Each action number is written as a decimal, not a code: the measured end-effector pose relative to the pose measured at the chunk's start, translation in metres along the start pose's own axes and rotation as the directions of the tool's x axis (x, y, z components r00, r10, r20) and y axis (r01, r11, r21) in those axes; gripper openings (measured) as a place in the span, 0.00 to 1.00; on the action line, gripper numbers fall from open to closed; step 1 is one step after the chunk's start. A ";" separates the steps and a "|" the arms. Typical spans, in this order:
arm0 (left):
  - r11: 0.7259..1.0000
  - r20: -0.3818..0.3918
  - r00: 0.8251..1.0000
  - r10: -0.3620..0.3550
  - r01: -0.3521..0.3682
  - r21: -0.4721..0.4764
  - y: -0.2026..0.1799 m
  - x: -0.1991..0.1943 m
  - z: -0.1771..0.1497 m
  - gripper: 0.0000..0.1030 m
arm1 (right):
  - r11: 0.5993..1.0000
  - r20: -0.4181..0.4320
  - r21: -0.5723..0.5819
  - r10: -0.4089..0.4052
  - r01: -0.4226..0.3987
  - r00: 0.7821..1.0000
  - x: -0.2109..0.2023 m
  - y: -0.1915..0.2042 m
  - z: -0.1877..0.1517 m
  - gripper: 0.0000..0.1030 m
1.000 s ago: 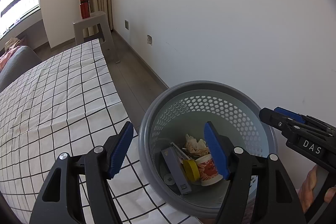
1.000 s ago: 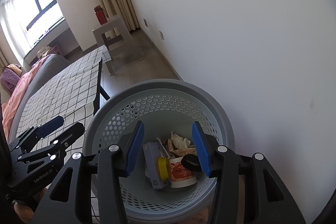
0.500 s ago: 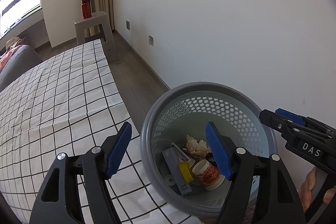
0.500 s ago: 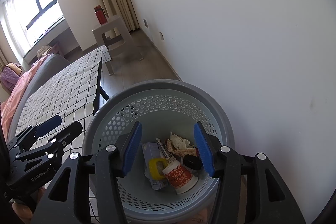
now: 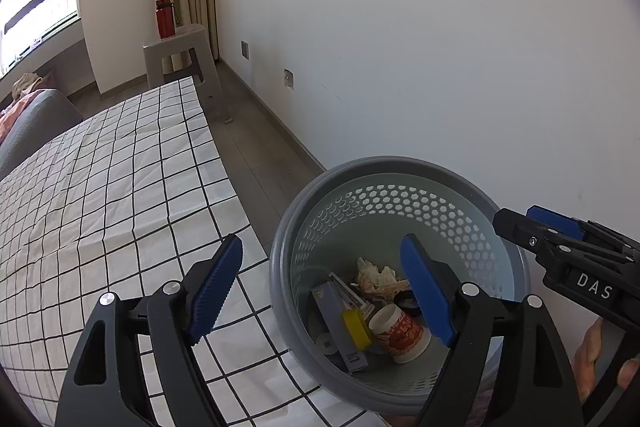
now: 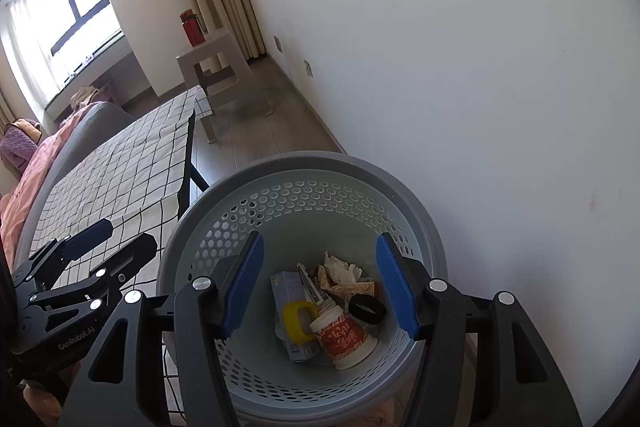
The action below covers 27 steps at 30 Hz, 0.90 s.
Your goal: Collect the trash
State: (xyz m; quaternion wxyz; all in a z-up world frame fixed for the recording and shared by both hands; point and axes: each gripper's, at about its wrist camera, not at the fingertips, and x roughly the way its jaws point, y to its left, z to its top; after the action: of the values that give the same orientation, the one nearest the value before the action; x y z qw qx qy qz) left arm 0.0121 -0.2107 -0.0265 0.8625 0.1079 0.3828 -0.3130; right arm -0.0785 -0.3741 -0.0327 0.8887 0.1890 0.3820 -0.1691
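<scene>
Grey perforated waste bin (image 6: 304, 163) on the floor, against the white wall (image 6: 460, 47) and just beside the checked tablecloth (image 5: 112, 187). Inside the bin: red-and-white paper cup (image 6: 346, 337) on its side, yellow ring (image 6: 298, 319), black ring (image 6: 367, 309), crumpled wrappers (image 6: 340, 269), grey box (image 6: 286, 285). Above the bin, right gripper (image 6: 320, 283) wide, empty. Left gripper (image 5: 320, 287) over the bin's table-side rim, wide, empty.

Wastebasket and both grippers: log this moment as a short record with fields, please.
container: grey perforated wastebasket, beside the checked tablecloth
contents: red-printed paper cup on its side, yellow ring, black ring, grey carton, crumpled paper
left gripper: jaws open, empty
right gripper: jaws open, empty, above the basket
background: red bottle on a stool
</scene>
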 end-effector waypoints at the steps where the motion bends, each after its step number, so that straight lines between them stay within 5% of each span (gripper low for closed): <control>1: 1.000 0.000 1.000 0.002 -0.002 0.001 0.000 0.000 0.000 0.76 | 1.000 0.000 -0.001 0.000 0.000 1.000 0.000 0.000 0.000 0.57; 27: 0.999 -0.002 0.999 0.049 -0.049 0.006 -0.001 -0.002 0.001 0.79 | 1.000 0.002 -0.006 -0.001 0.001 1.000 0.000 0.002 0.000 0.62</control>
State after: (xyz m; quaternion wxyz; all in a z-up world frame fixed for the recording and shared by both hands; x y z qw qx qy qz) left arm 0.0111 -0.2113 -0.0247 0.8692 0.1199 0.3800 -0.2928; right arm -0.0778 -0.3728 -0.0324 0.8895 0.1860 0.3817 -0.1688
